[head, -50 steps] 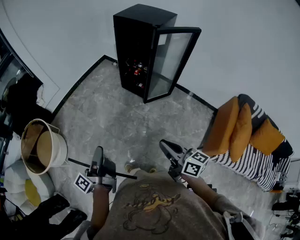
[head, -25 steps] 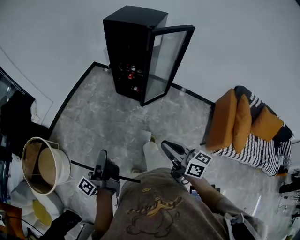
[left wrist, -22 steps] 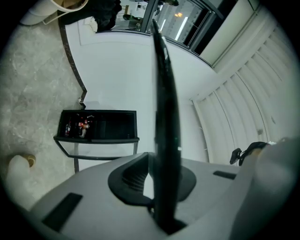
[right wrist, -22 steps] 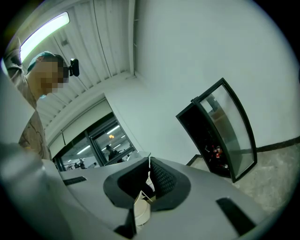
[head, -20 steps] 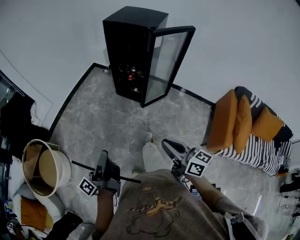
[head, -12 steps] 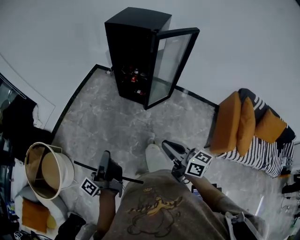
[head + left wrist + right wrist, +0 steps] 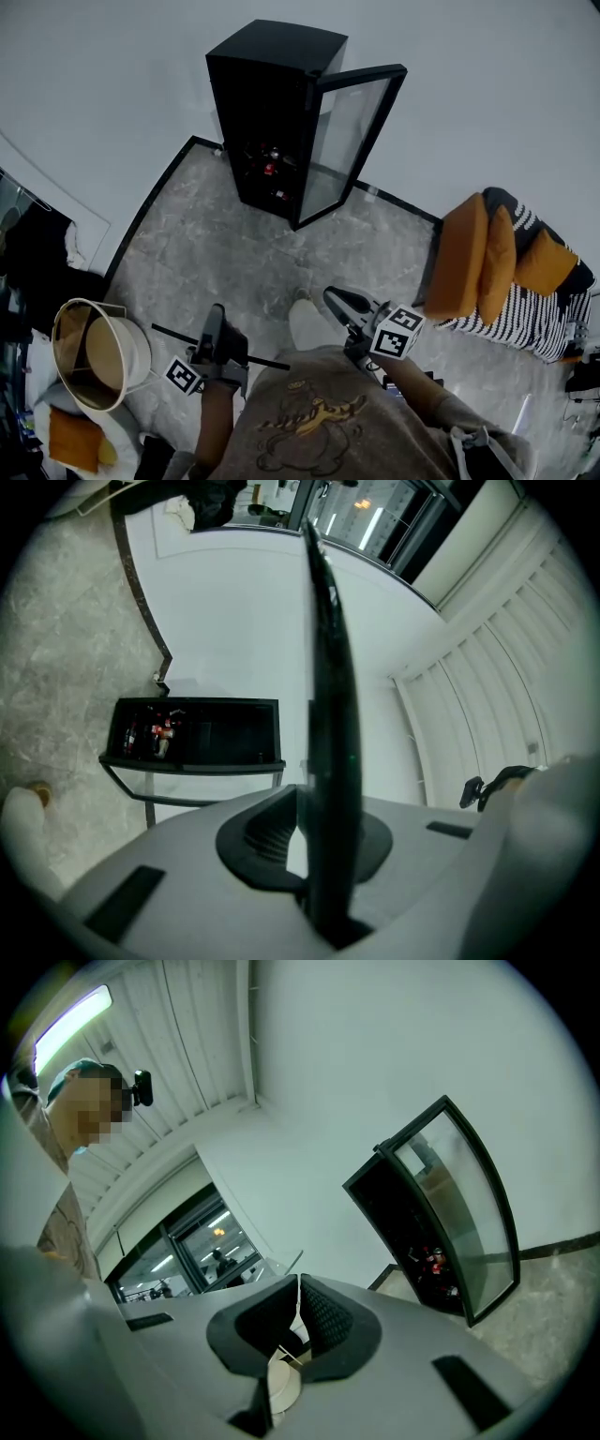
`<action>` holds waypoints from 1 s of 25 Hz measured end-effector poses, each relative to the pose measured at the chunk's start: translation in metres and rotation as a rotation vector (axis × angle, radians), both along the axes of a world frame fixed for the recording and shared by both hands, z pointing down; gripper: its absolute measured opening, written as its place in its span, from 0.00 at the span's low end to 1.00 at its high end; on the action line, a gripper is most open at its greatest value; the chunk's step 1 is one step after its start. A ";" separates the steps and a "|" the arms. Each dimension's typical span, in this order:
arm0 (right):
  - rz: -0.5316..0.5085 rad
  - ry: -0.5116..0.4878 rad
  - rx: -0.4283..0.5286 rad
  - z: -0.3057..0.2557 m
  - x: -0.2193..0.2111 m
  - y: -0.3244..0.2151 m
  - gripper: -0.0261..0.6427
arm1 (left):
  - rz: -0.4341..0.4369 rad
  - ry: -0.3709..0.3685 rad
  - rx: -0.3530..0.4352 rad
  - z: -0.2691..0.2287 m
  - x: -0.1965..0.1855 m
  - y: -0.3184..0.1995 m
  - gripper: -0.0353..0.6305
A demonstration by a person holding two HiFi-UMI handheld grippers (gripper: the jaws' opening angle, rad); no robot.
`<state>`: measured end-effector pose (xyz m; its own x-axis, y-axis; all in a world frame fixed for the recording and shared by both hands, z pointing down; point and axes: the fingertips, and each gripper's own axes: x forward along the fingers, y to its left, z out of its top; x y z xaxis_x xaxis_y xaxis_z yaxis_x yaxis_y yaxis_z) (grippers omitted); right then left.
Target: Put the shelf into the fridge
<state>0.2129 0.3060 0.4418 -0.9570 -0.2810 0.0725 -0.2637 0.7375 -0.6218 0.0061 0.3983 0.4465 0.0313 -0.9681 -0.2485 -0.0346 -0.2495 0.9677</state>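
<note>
Only gripper views reveal left fingers [image 7: 264,833] pinching the shelf [image 7: 328,714], right fingers [image 7: 330,1321] pressed together.

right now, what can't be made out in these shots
- shelf: edge-on in the left gripper view, only a thin line in the head view; full shape unclear.
- items in the fridge: too small in every view to name.
- upper fridge inside: too dark in all views for detail.
</note>
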 end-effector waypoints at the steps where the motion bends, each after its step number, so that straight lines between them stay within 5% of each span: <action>1: 0.002 0.004 -0.003 0.000 -0.001 -0.006 0.07 | 0.004 -0.003 -0.002 0.000 -0.001 -0.007 0.08; 10: 0.017 -0.008 -0.043 0.004 -0.017 -0.076 0.07 | 0.030 -0.028 -0.024 -0.009 -0.013 -0.079 0.08; 25: -0.059 -0.030 -0.029 -0.006 -0.030 -0.193 0.07 | -0.049 -0.040 -0.004 -0.023 -0.028 -0.195 0.08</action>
